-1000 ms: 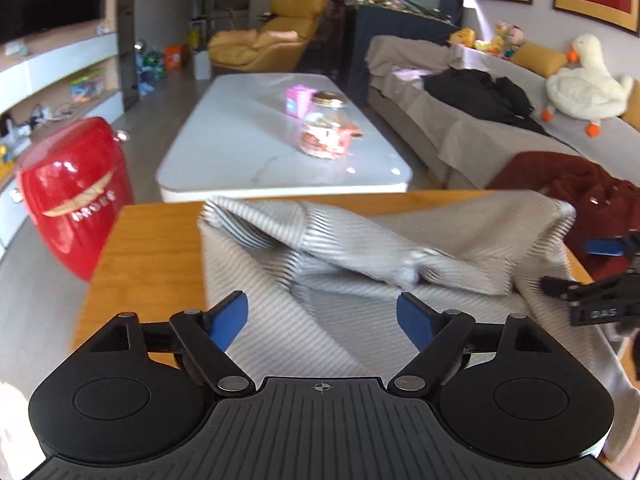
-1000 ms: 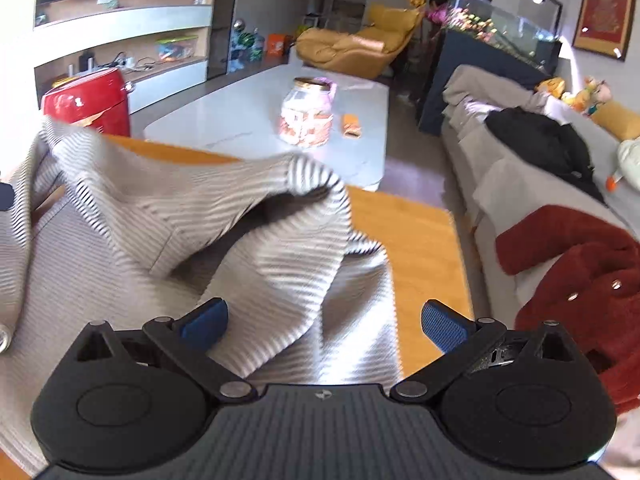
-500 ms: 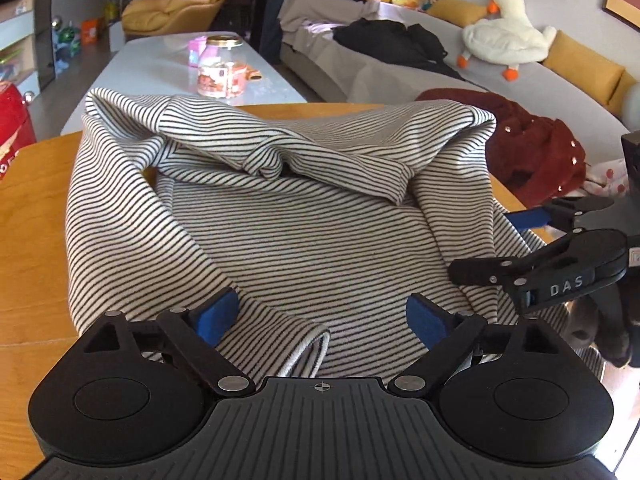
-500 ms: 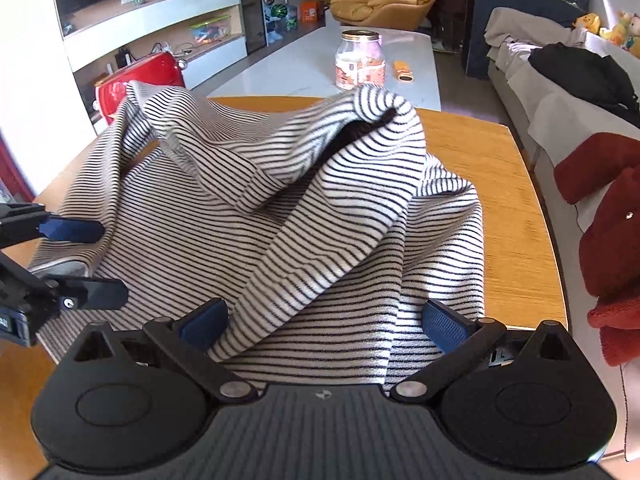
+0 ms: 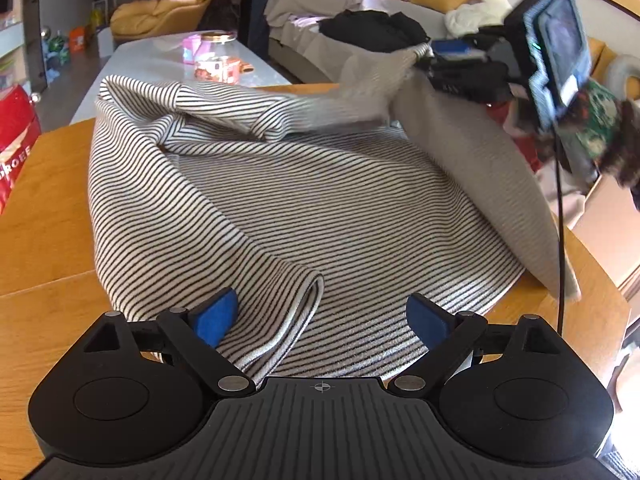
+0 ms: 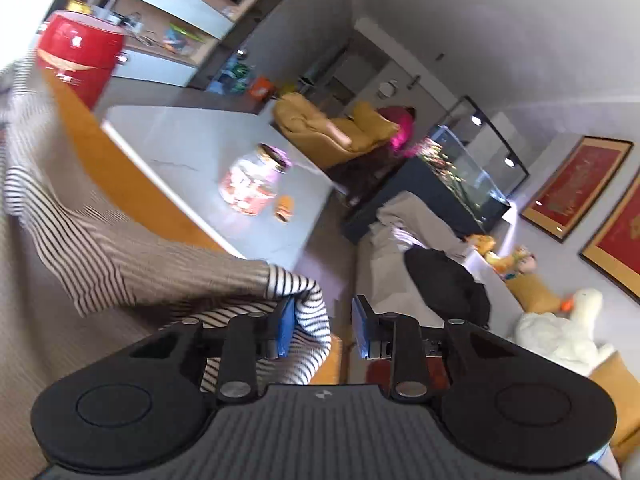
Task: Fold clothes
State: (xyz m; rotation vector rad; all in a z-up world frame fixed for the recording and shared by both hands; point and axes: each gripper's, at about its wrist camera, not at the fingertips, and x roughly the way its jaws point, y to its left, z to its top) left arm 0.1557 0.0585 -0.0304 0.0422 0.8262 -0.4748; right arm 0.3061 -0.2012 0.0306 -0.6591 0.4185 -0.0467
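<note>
Left claw sits low at the near edge of the wooden counter with its blue pads spread wide apart; they close on nothing. A rolled hem of the striped garment lies between the pads, just beside the left one and touching neither for certain.

Right claw is tilted and raised, its pads drawn close with a gap left between them. A striped cuff or edge fold passes over the left pad; motion blur makes it hard to confirm whether the cloth is pinched, so the grip cannot be determined. In the left wrist view that claw carries one corner of the garment up and off the counter at far right.

Task status: the garment lies bunched, with a loose roll across its far side, one side lifted and no flat, squared fold visible. Judged from this, folding is under way, not complete; flattening and stacking of the folds remain
</note>
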